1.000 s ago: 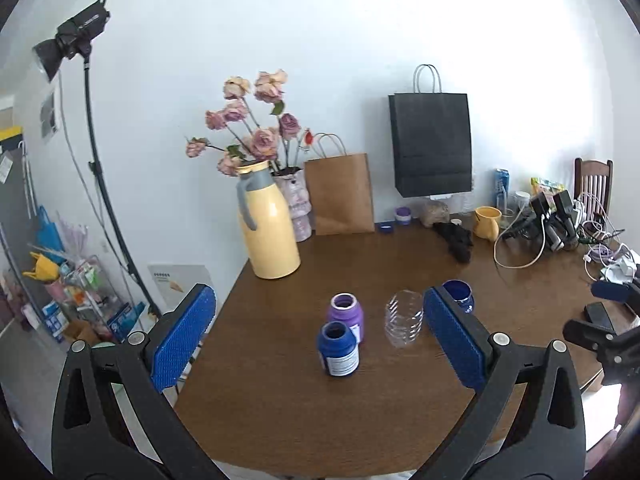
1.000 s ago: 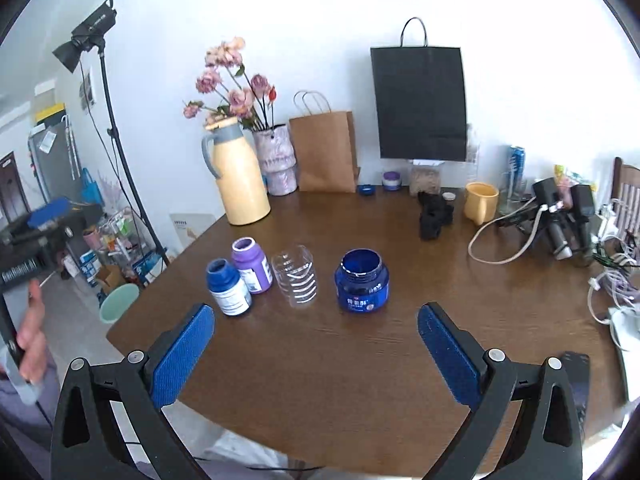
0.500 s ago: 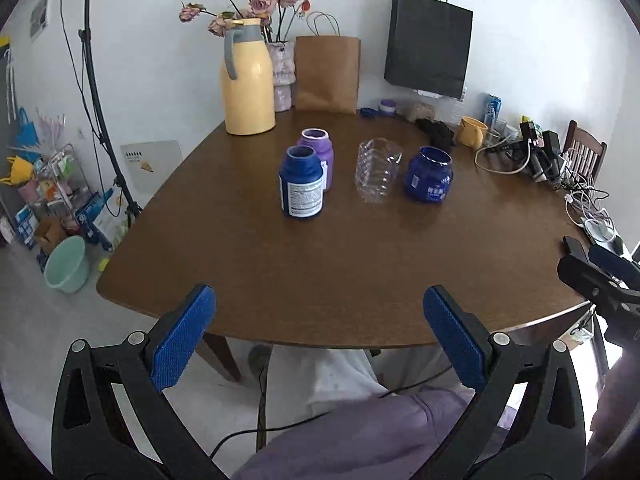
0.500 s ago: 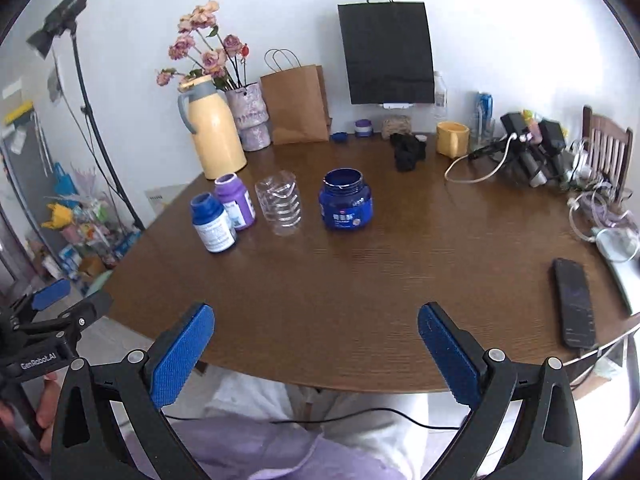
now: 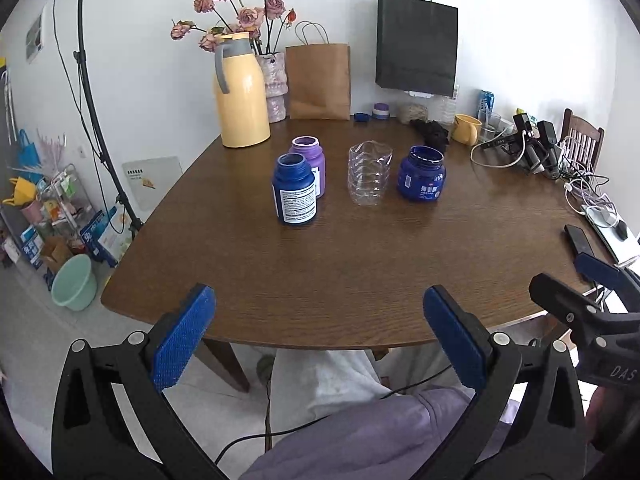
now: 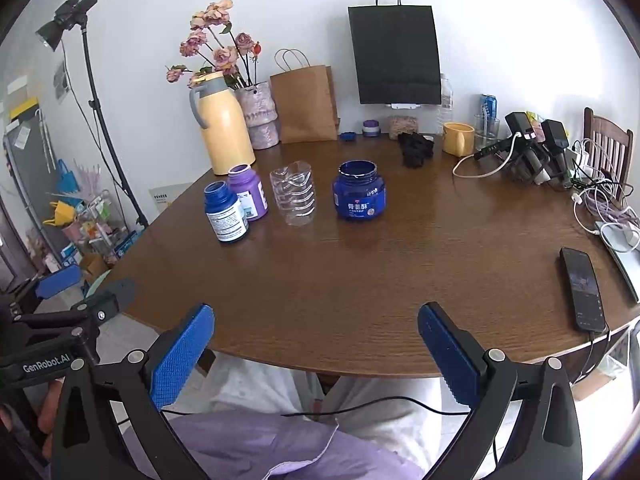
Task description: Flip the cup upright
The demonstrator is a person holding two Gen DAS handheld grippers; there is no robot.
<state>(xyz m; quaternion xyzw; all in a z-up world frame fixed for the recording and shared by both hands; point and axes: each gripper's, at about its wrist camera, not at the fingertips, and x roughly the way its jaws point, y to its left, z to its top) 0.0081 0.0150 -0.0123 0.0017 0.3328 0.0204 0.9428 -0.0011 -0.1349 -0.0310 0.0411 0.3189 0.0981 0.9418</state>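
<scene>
I hold my left claw (image 5: pixel 318 334) and my right claw (image 6: pixel 314 346) back off the near edge of the brown wooden table (image 6: pixel 360 280), both spread wide and empty. The clear ribbed plastic cup (image 6: pixel 294 194) stands just left of the squat dark-blue jar (image 6: pixel 359 192); whether it is inverted I cannot tell. I judge this the approach step: next I must reach forward and straddle the cup.

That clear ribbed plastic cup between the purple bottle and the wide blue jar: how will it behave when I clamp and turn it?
The clear ribbed cup looks thin-walled and empty, so it is probably very light and may buckle under a hard squeeze. Its smooth plastic could slip between the pads. A nudge would likely slide or tip it toward the purple bottle or blue jar.
</scene>
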